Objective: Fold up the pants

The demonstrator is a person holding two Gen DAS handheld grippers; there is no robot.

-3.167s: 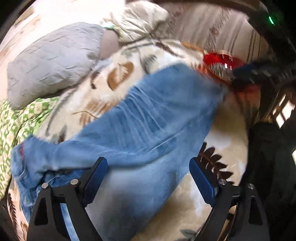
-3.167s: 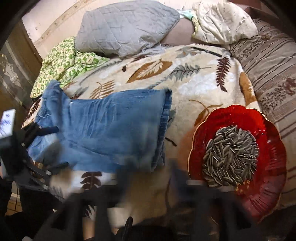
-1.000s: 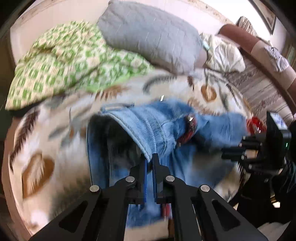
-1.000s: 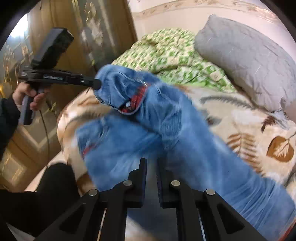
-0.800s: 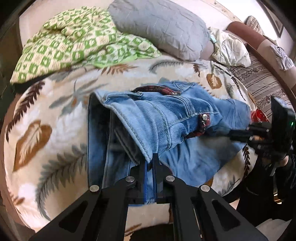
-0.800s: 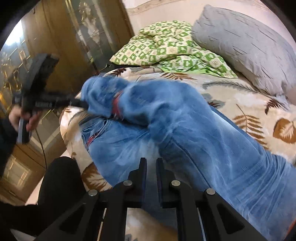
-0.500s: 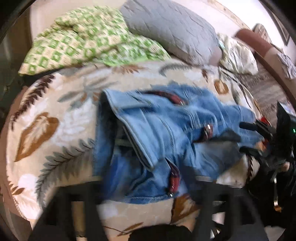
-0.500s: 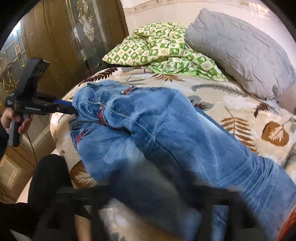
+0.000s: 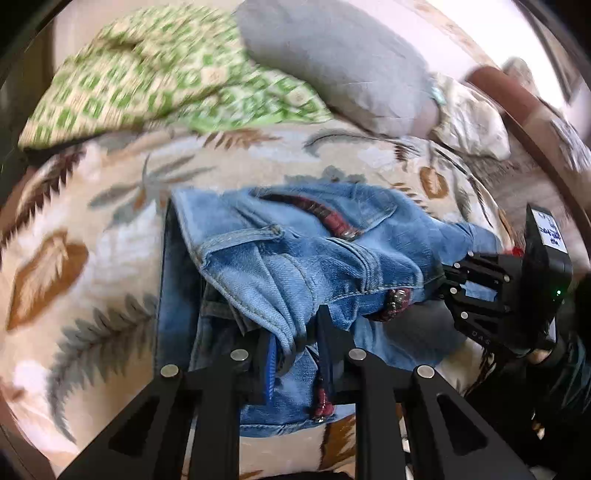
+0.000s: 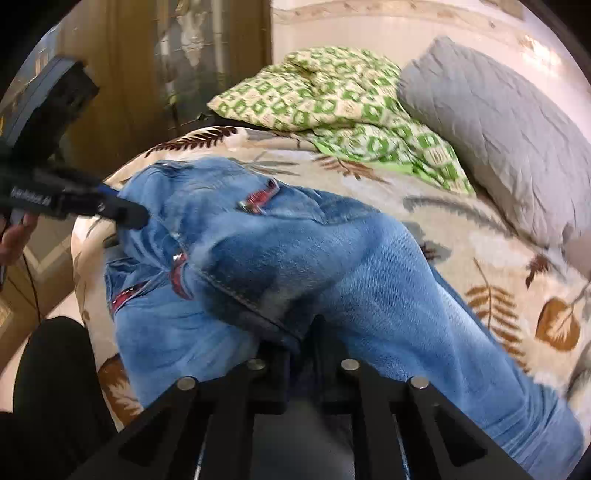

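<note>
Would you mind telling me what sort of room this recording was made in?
Most likely a bedroom in a home: the jeans lie on a bed covered by a leaf-print blanket, with a grey pillow and a green checked quilt at its head. Both grippers, left and right, pinch the denim.

I'm looking into a home bedroom here. I'm seeing a bed [image 9: 110,229] spreading across both views, wearing a cream blanket [image 10: 498,258] printed with brown and grey leaves. A quilted grey pillow [image 10: 498,122] is leaning at the head, with a crumpled green-and-cream checked cover [image 10: 332,99] lying just beside it. A pale wall [image 10: 369,33] with a patterned border strip is running behind the bed, and a wooden wardrobe door [image 10: 147,74] with ornate glass is standing to one side.
</note>
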